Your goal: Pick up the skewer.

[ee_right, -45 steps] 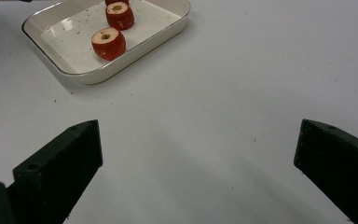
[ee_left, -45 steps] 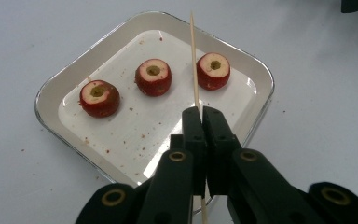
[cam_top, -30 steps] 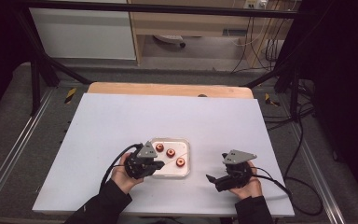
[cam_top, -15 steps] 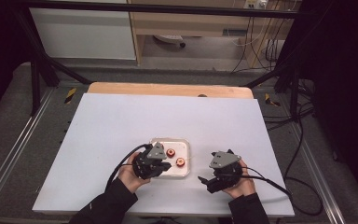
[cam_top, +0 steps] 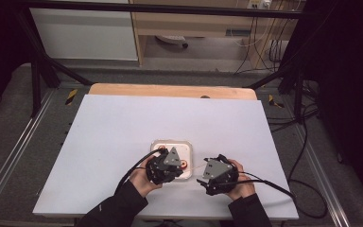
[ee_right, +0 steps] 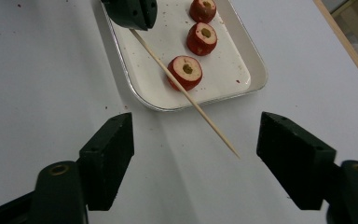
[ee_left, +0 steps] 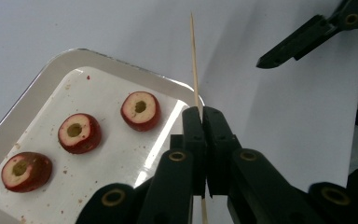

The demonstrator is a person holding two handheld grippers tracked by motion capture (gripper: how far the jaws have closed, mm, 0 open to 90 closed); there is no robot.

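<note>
A thin wooden skewer (ee_left: 194, 60) is clamped between the jaws of my left gripper (ee_left: 203, 116), its pointed end sticking out over the white table. Beside it lies a white tray (ee_left: 51, 70) holding three red cored fruit slices (ee_left: 140, 110). In the right gripper view the skewer (ee_right: 186, 93) crosses over the tray's edge (ee_right: 135, 88) and past one slice (ee_right: 186, 72). My right gripper (ee_right: 196, 156) stands open just short of the skewer's tip, with nothing between its jaws. From above, the left gripper (cam_top: 164, 166) hangs over the tray's near edge and the right gripper (cam_top: 217, 176) sits to its right.
The white table top (cam_top: 123, 123) stretches away behind the tray (cam_top: 184, 146). A wooden strip (cam_top: 170, 91) runs along the far edge. Cables (cam_top: 274, 182) trail from both grippers toward the near side.
Both grippers have moved toward each other. The left one has swung right across the tray's near edge with the skewer, and the right one has shifted left toward its tip.
</note>
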